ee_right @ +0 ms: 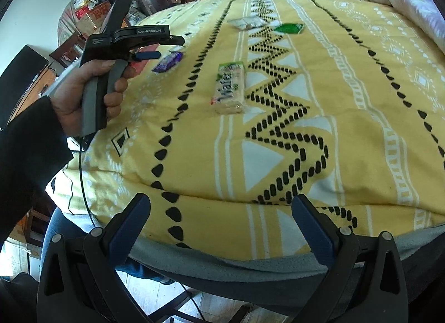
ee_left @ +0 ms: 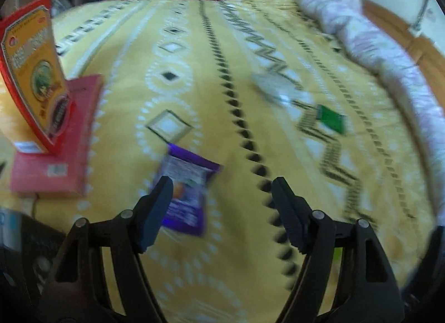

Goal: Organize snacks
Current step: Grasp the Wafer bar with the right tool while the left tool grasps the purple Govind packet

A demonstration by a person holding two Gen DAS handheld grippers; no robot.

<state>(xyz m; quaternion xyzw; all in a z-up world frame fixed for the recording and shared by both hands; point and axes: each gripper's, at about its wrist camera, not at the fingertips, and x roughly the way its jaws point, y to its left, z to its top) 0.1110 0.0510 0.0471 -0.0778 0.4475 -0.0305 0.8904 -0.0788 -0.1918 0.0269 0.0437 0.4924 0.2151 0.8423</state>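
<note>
Left wrist view shows the left hand-held gripper point(ee_left: 219, 192) partly open, nothing clamped, over the yellow bedspread point(ee_left: 125, 72), with the purple snack packet point(ee_left: 186, 192) lying flat just behind its left pad at about 11 o'clock. A good pick probably means shifting left so the packet sits between both pads (it is thin and flat), then pinching one raised edge. The right hand-held gripper point(ee_right: 222, 211) hangs wide and empty at the bed edge, the wafer bar point(ee_right: 229, 89) at 12 o'clock.
</note>
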